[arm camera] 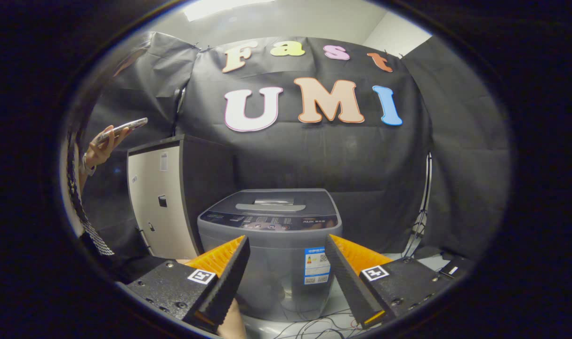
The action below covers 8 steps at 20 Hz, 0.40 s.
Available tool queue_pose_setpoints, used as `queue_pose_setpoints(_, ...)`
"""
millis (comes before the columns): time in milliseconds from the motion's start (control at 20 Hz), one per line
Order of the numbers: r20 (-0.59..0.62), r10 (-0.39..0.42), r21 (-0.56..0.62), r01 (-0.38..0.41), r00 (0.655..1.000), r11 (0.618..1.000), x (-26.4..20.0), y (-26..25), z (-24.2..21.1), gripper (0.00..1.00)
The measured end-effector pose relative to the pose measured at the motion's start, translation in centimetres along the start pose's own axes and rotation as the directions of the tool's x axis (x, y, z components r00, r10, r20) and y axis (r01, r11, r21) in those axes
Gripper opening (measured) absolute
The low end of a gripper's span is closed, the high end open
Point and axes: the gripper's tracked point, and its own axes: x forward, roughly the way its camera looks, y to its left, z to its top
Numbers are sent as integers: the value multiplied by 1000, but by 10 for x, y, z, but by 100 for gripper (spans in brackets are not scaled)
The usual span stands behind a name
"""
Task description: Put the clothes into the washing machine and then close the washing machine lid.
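1. The claw [286, 245] sits nearest the camera, its two fingers spread wide apart with nothing held between them.
2. Beyond the fingers, seen through the gap between them, stands the washing machine [270, 263], a grey top-loading machine with its lid [271, 203] shut flat and a control panel along the front edge.
3. A label [317, 266] is stuck on the machine's front.
4. Just beside the machine stands a tall cabinet [161, 202] with a pale door.
5. Near the cabinet, a person's hand [102, 148] holds up a phone [123, 128].
6. Cables [314, 327] lie on the floor at the machine's base.
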Motion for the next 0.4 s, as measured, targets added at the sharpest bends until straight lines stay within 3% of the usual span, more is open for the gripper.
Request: queue_pose_setpoints(400,0,0,0,0,1000,1000,5,5,-3,97)
